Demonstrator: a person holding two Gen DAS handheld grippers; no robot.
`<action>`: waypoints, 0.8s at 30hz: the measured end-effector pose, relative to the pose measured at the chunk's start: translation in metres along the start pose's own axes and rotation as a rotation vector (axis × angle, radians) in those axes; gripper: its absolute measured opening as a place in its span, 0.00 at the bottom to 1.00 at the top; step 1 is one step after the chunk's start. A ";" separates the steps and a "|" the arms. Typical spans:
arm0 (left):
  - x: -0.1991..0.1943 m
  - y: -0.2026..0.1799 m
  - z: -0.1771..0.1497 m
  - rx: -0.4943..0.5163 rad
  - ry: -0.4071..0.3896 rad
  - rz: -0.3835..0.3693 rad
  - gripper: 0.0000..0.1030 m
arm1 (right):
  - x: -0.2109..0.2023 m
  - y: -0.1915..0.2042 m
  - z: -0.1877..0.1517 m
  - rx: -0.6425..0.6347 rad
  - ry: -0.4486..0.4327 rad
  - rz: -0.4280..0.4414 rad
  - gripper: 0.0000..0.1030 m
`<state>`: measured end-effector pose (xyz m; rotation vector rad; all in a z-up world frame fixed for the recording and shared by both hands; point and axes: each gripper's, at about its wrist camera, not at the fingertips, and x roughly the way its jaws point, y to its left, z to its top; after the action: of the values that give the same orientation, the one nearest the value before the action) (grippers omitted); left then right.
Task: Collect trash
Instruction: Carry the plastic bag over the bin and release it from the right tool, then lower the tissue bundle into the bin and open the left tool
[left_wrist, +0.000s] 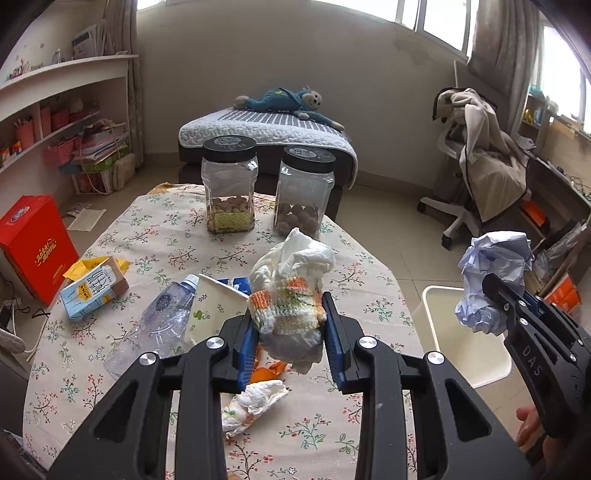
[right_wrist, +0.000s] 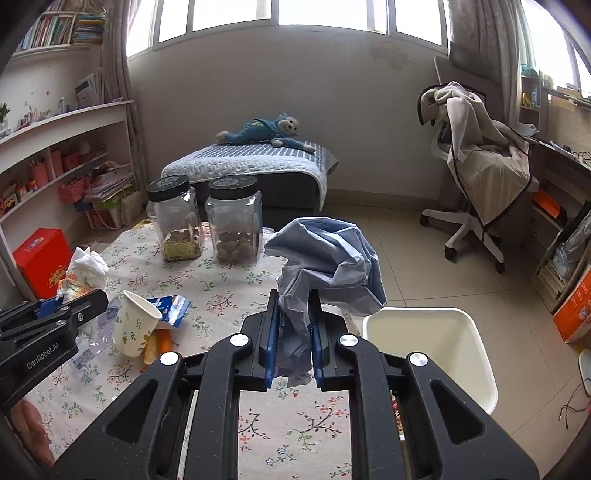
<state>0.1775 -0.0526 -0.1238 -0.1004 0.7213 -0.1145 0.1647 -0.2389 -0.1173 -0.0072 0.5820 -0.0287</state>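
Holding trash in both tools, I am above the table (left_wrist: 155, 236) with the flowery cloth. My left gripper (left_wrist: 290, 314) is squeezed tight on a white crumpled wad with orange and green marks (left_wrist: 291, 280). My right gripper (right_wrist: 293, 321) is almost fully closed on a crumpled ball of blue paper (right_wrist: 328, 258). Both wads are up in the air, off the cloth.

The white bin (right_wrist: 436, 343) stands on the floor just beside the table's right edge. The blue paper hangs near its left rim.

More trash lies on the table. A paper cup (left_wrist: 218, 306) is tipped on its side, touching a squashed clear bottle (left_wrist: 162, 317). A small blue milk carton (left_wrist: 92, 291) lies further left. Another white wad (left_wrist: 255, 402) lies on the cloth under my left gripper, with orange peel (left_wrist: 267, 371) just beside it.

Two clear jars with black lids (left_wrist: 229, 184) stand upright at the far end of the table, side by side. They are well apart from my tools.

A red box (left_wrist: 33, 243) sits on the floor to the left. A chair with a coat over it (right_wrist: 476, 192) stands past the bin.
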 end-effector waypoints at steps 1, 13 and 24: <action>0.001 -0.005 0.000 0.005 0.002 -0.005 0.32 | 0.001 -0.008 -0.001 0.012 0.006 -0.015 0.14; 0.015 -0.083 0.003 0.095 0.018 -0.079 0.32 | 0.011 -0.107 -0.003 0.216 0.076 -0.167 0.16; 0.033 -0.170 0.007 0.179 0.055 -0.195 0.31 | -0.024 -0.170 -0.006 0.375 -0.043 -0.397 0.90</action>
<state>0.1952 -0.2252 -0.1179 0.0037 0.7520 -0.3682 0.1365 -0.4079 -0.1067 0.2404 0.5179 -0.5222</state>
